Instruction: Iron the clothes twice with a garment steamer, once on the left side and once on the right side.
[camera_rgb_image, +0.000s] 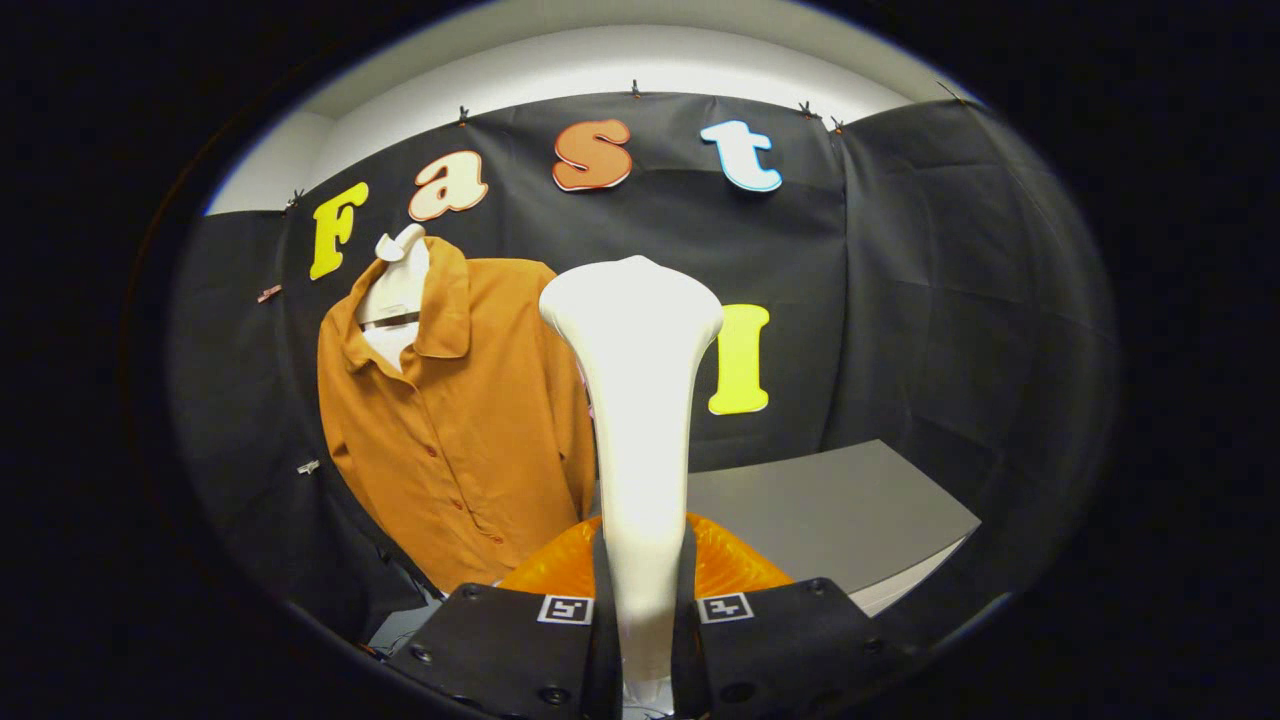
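Hanging far left on the booth wall, the orange shirt (465, 420) sits buttoned on a white hanger (398, 262). To the right, a grey table (840, 510). Up close, the white garment steamer (636, 400) stands upright, the gripper (642, 640) pinching its handle, both fingers pressed against it, its orange base (730, 565) just beyond the fingers.

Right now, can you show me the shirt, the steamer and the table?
shirt (470, 430): gripper view, on the front by the buttons.
steamer (638, 400): gripper view, on its white neck.
table (840, 510): gripper view, on its bare grey top.
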